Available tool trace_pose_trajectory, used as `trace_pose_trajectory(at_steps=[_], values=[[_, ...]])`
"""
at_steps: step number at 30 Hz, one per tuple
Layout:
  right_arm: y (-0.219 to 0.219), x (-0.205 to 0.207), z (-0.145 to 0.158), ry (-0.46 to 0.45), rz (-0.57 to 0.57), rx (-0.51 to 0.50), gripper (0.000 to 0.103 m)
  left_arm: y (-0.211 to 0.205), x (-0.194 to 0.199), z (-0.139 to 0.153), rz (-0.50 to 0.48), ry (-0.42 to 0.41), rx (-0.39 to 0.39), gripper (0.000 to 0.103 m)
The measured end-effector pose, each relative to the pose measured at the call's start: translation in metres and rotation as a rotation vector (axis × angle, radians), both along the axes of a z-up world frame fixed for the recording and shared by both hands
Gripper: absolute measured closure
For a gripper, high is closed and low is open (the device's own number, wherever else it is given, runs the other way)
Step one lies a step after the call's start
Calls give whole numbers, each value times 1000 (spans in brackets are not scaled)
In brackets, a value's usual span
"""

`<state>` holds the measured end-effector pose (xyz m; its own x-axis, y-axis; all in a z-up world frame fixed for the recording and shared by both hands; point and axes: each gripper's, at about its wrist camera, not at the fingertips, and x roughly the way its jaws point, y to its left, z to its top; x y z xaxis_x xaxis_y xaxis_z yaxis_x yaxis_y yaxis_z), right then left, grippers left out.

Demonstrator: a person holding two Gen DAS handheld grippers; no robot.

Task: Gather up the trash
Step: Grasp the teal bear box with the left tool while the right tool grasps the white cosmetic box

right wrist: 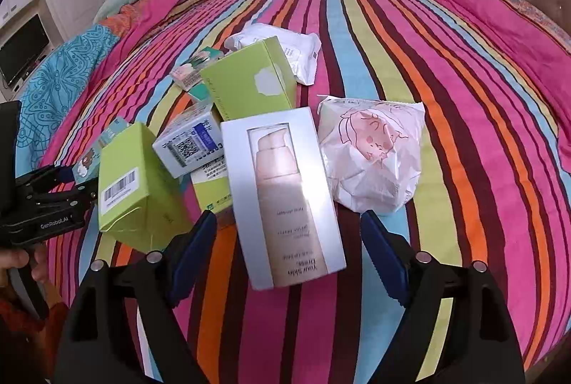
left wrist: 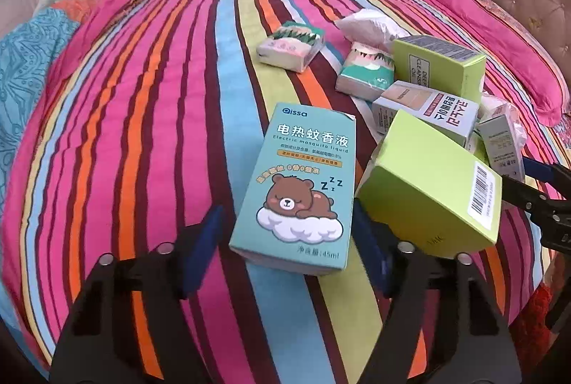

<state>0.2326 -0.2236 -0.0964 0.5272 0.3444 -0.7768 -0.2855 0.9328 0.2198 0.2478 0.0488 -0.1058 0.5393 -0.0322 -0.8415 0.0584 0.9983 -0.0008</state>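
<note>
Left gripper (left wrist: pixel 285 237) sits with its jaws straddling the teal mosquito liquid box (left wrist: pixel 298 184), pads not quite touching it. Right gripper (right wrist: pixel 289 255) does likewise around the white pump-bottle box (right wrist: pixel 285 191). Further back, green boxes (right wrist: pixel 249 80), tissue packs (left wrist: pixel 291 45) and wrappers (right wrist: pixel 371 152) litter the striped bed (left wrist: pixel 142 134).

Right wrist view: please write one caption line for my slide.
Open right gripper straddles a white cosmetics box among littered packaging on a striped bedspread.

Teal cardboard mosquito-liquid box w/ sleeping bear (left wrist: pixel 296 191) lying flat on striped bed, beside tilted lime-green box (left wrist: pixel 428 184); white pump-bottle carton (right wrist: pixel 285 191) lying flat next to crumpled white wrapper (right wrist: pixel 371 152).
</note>
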Motion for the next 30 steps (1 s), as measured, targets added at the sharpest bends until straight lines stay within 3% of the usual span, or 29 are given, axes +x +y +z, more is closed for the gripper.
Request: trace_pose_trajectory(at_steps=[2, 4, 16, 26, 30], values=[[1, 3, -2, 19, 7, 18, 43, 0, 2, -2, -2, 6, -9, 49], [2, 4, -3, 35, 4, 30, 53, -1, 2, -3, 2, 9, -11, 49], [-10, -15, 17, 59, 13, 91, 54, 6, -19, 13, 37, -6, -71, 51], [-32, -58, 38, 79, -15, 124, 54, 0, -76, 41, 19, -51, -106, 51], [-33, -83, 41, 78, -10, 120, 54, -8, -99, 44, 1, -47, -86, 51]])
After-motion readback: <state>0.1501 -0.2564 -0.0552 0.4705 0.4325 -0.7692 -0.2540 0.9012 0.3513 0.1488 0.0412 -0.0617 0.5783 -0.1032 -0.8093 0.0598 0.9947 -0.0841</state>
